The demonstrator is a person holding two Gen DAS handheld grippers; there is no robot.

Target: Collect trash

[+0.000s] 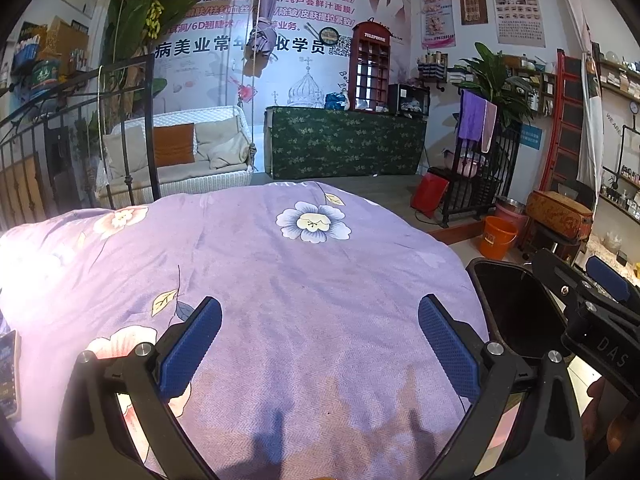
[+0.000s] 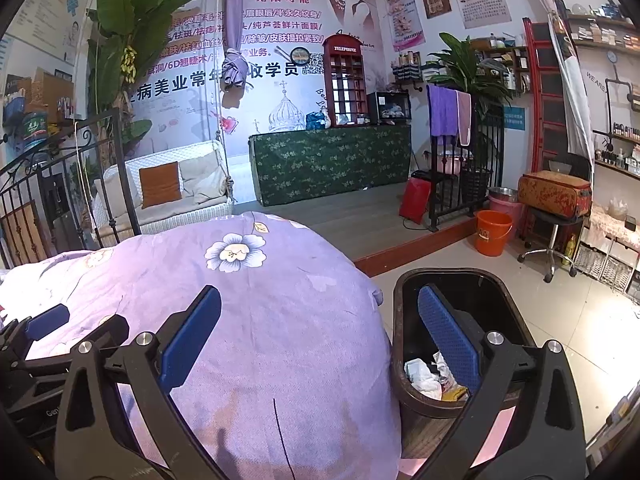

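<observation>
Left gripper (image 1: 320, 344) jaws spread, empty, over the lilac floral quilt (image 1: 280, 280); right gripper (image 2: 320, 344) jaws spread, empty, straddling the quilt edge and the dark oval plastic waste bin (image 2: 404, 320); crumpled white paper trash (image 2: 420, 376) lies inside the bin, just beside the right finger; bin's long axis runs away from camera; right gripper nearer; no loose trash seen on the quilt

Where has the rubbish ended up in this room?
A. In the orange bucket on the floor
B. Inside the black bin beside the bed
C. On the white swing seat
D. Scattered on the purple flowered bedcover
B: the right wrist view shows crumpled white paper and wrappers lying at the bottom of the black bin next to the bedcover, which shows no litter in either view.
</observation>
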